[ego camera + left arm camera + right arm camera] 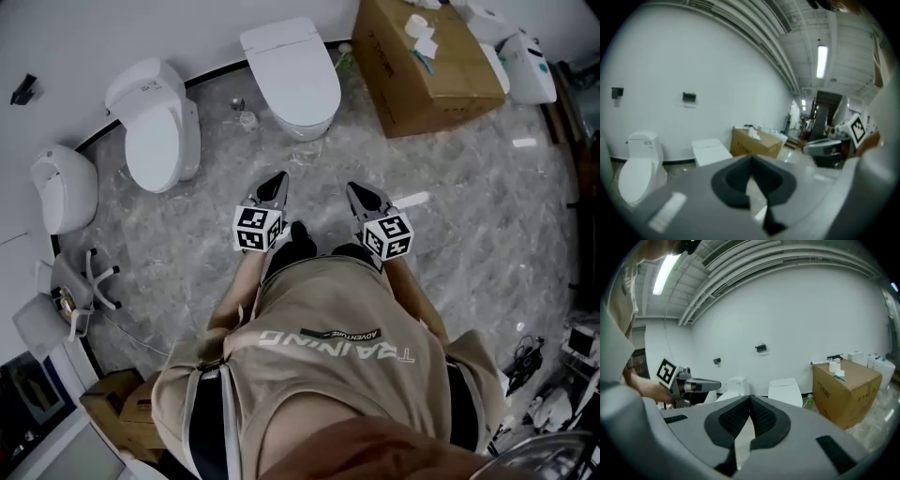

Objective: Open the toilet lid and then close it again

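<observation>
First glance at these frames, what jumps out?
White toilets line the wall, lids down: a squarish toilet straight ahead, a rounder toilet to its left. The left tongs and right tongs are shut, empty, held out over the marble floor short of them. A cardboard box stands to the right.

I hold both grippers level in front of my waist, side by side and a little apart, pointing forward. My left gripper [277, 180] has its jaws closed tip to tip, holding nothing. My right gripper [356, 190] is closed and empty too.
</observation>
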Available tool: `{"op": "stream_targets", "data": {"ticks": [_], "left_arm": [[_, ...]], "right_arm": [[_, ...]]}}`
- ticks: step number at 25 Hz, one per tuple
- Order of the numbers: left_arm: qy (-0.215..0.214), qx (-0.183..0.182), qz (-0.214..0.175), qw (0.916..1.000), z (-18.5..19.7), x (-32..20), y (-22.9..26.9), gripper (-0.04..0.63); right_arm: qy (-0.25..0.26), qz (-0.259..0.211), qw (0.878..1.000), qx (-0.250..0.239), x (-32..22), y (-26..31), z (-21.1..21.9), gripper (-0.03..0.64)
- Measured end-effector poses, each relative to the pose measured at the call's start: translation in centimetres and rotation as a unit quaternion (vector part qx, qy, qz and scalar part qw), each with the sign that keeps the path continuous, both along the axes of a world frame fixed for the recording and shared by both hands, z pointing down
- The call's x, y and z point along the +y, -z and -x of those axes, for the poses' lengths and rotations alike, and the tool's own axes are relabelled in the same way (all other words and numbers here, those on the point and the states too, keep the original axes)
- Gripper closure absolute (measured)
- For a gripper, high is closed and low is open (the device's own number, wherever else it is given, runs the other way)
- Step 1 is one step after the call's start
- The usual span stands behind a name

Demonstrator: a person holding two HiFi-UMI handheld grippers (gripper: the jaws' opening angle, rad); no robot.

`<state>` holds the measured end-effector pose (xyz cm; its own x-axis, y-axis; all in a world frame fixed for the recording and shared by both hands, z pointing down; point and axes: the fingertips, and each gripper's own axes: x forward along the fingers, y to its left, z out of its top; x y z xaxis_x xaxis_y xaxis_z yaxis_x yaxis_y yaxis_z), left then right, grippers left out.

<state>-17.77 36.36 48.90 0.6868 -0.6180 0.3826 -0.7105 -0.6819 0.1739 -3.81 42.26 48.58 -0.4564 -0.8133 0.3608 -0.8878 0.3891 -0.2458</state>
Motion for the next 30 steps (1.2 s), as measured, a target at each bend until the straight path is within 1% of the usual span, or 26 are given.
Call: {"op": "stream_targets", "data": {"ticks": [2,4,7,9,11,14,17,21,26,30], "left_arm": [[0.006,0.008,-0.006,0.9999,0.5,-2.1,0.1,0.592],[0.022,0.008,-0.006,0.9997,1.3,-4.0,-0.5,0.593],[0.036,0.015,0.013,0.9992,1.9,-5.1,-1.6,0.592],[0.035,0.015,0.025,0.9990,1.6,-5.6,-2.3,0.592],[0.028,0.009,0.032,0.9991,0.7,-6.8,-3.1,0.592],[0.014,-0.006,0.037,0.9992,-0.7,-8.8,-4.0,0.592],[0.012,-0.025,0.036,0.9990,-1.8,-10.9,-4.0,0.592],[0.014,-0.044,0.026,0.9986,-4.6,-15.6,-2.6,0.592],[0.027,-0.045,0.034,0.9980,-8.6,-21.4,-1.9,0.592],[0.057,-0.028,0.041,0.9972,-11.1,-24.7,-1.2,0.592]], "right_arm": [[-0.021,0.001,1.000,-0.019,-2.6,0.9,0.0,0.606],[-0.036,0.000,0.999,-0.023,-4.9,1.3,0.2,0.606],[-0.036,0.020,0.998,-0.036,-6.3,0.8,0.6,0.605],[-0.033,0.036,0.998,-0.030,-7.2,-0.2,0.1,0.606],[-0.034,0.052,0.998,-0.023,-8.6,-1.5,-0.7,0.604],[-0.037,0.073,0.996,-0.036,-10.7,-3.6,-1.4,0.604],[-0.021,0.069,0.996,-0.047,-12.9,-4.4,-1.6,0.604],[0.004,0.064,0.997,-0.044,-18.2,-4.6,-4.1,0.604],[0.034,0.046,0.997,-0.042,-25.3,-3.9,-7.9,0.604],[0.054,0.060,0.996,-0.042,-28.5,-5.2,-10.3,0.604]]}}
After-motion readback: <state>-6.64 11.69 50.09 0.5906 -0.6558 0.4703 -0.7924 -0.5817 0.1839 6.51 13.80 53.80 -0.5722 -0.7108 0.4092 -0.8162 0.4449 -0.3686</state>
